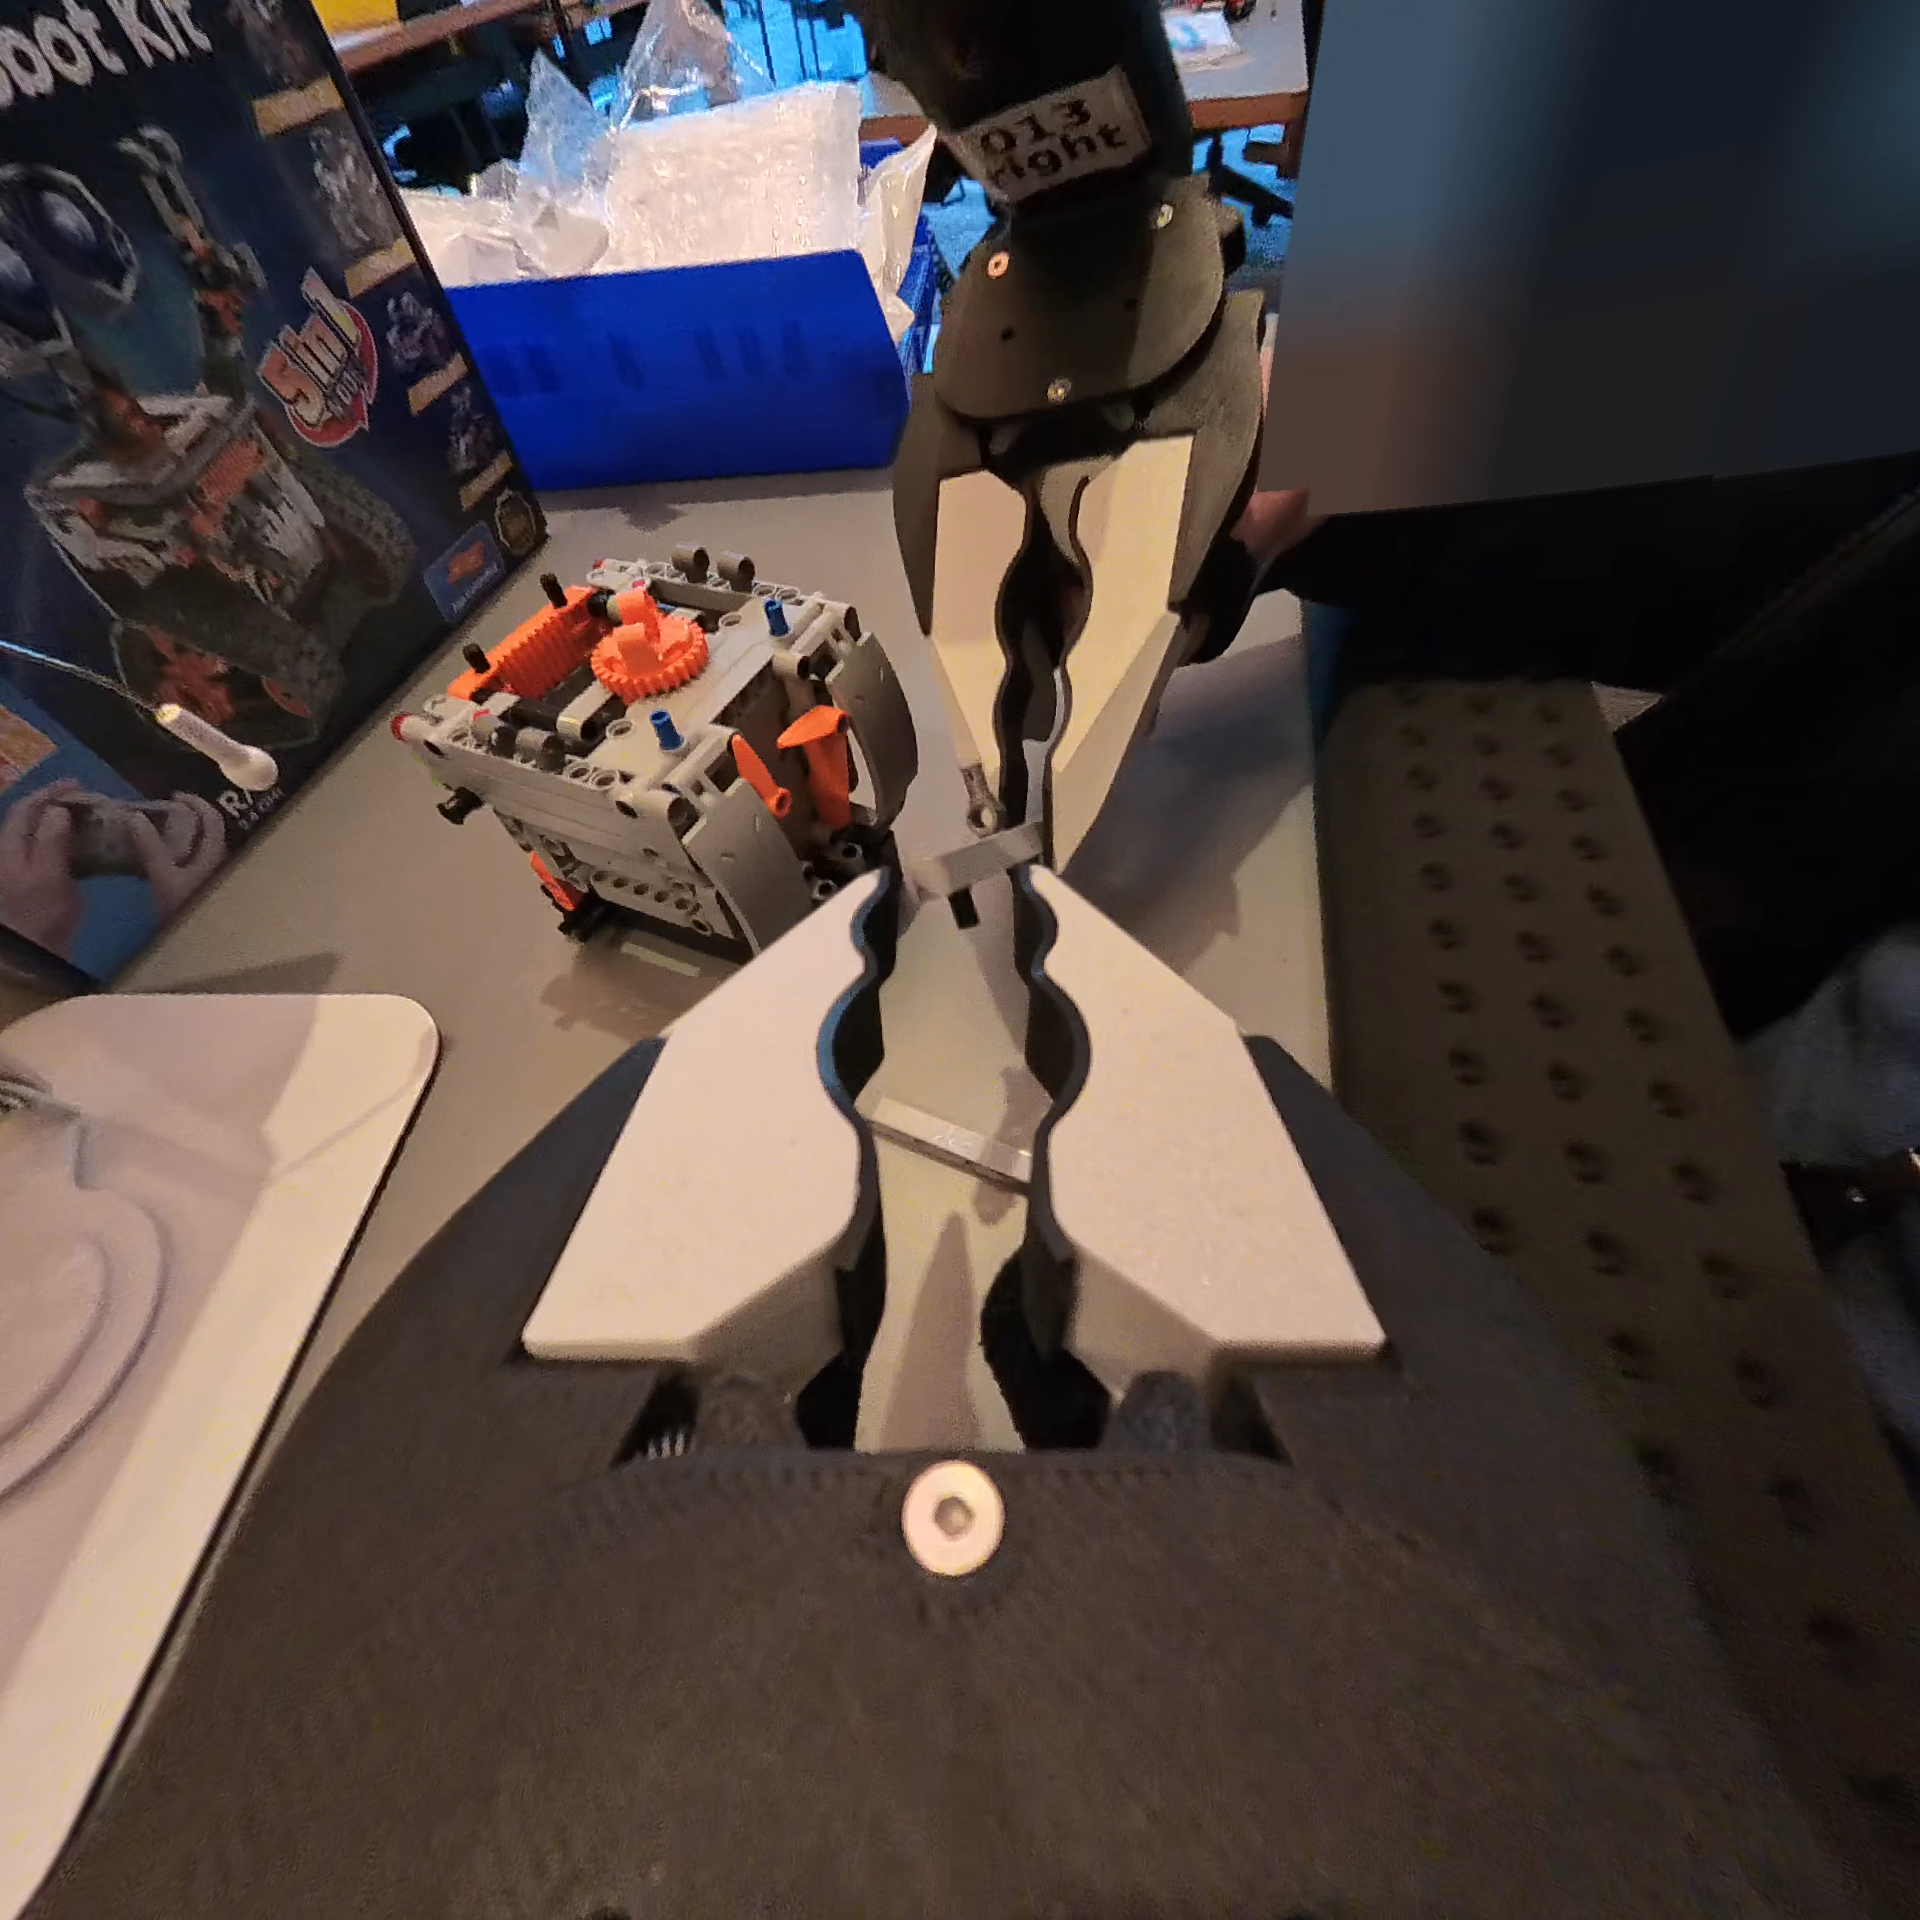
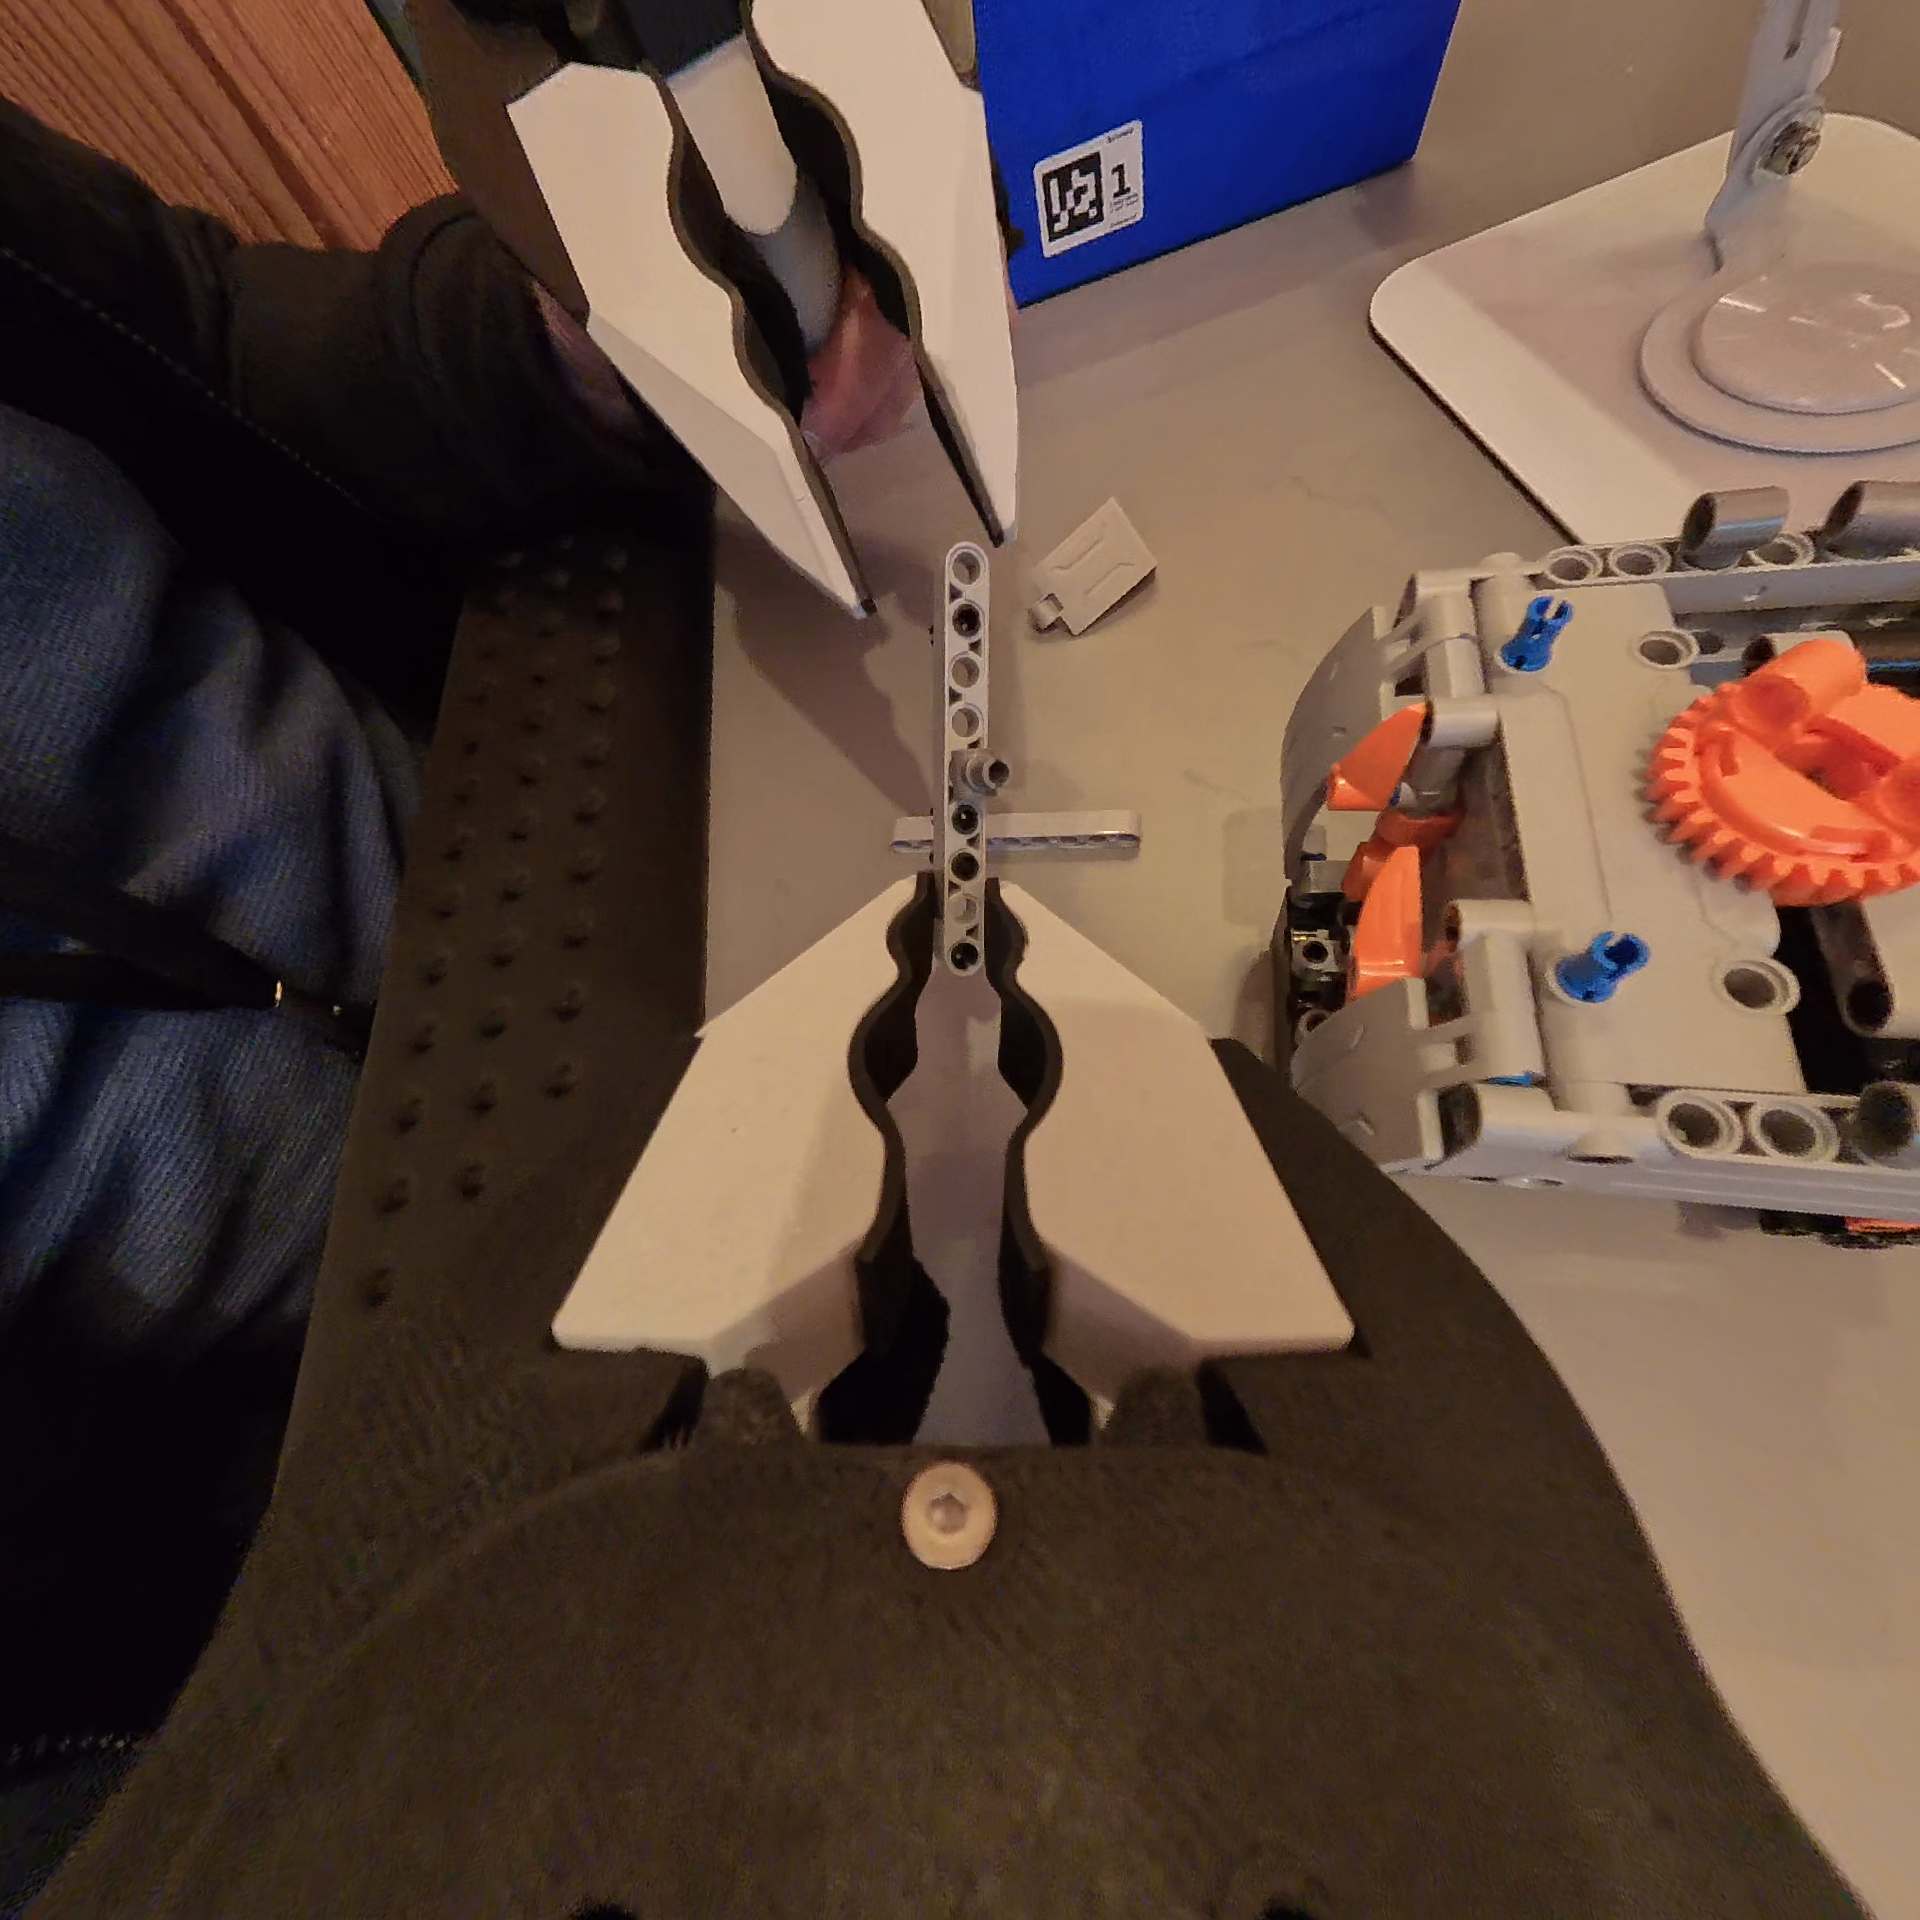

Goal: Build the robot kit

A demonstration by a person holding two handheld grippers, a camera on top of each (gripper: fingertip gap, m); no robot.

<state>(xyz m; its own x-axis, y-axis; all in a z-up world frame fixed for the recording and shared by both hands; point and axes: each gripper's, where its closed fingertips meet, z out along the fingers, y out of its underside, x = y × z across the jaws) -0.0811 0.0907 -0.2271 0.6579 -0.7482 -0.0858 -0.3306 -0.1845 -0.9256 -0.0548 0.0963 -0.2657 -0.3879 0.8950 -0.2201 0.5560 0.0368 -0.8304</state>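
Right claw (image 2: pixel 961 883): pinching the near end of a grey holed beam (image 2: pixel 966 665), which is pointing straight ahead from its tips.
Cross beam (image 2: pixel 1081 834): lying crosswise under the held beam, just past the right claw's tips.
Left claw (image 1: pixel 961 883): jaws standing slightly parted, tips sitting right at the cross beam; whether it is gripping, cannot tell.
Grey-and-orange brick model (image 1: pixel 665 748): standing on the bench (image 1: pixel 364 883), ahead-left of the left claw.
Small grey panel (image 2: pixel 1091 566): lying on the bench, ahead-right of the right claw.

Blue bin (image 1: pixel 675 364), kit box (image 1: pixel 208 416), lamp base (image 2: pixel 1662 312)
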